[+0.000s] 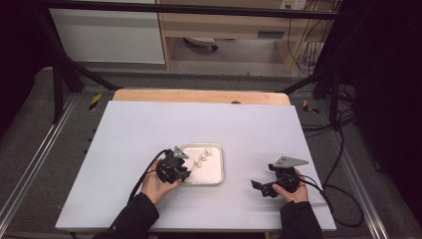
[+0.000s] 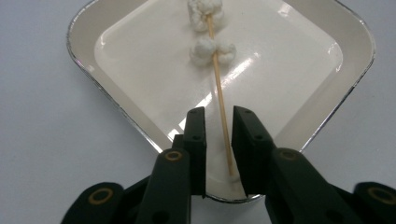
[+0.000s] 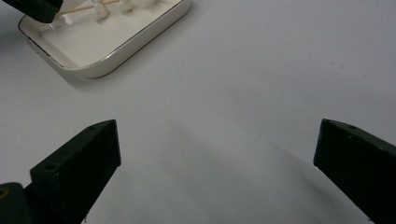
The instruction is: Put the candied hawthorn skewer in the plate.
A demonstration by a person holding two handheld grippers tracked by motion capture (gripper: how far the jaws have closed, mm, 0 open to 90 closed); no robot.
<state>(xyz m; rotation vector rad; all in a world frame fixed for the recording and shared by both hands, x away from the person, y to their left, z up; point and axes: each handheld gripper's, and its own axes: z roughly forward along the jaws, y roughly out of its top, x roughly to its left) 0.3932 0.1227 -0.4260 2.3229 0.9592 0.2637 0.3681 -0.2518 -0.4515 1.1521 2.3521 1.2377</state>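
A thin wooden skewer (image 2: 219,93) with white marshmallow pieces (image 2: 212,50) threaded on it lies in a shallow white tray (image 2: 84,51). My left gripper (image 2: 219,116) hangs over the tray's near corner. Its jaws stand a little apart, and the skewer's bare end lies in the gap with no pad pressing on it. In the high view the left gripper (image 1: 185,175) sits at the tray's (image 1: 220,167) left front corner. My right gripper (image 1: 258,188) rests to the right of the tray. In its own view the right gripper (image 3: 217,135) is wide open over bare table.
The tray (image 3: 140,39) is at the top left of the right gripper view, with the left gripper's black jaw (image 3: 35,8) at its edge. A white tabletop (image 1: 149,129) spreads around the tray. Cables (image 1: 343,199) trail off the right side.
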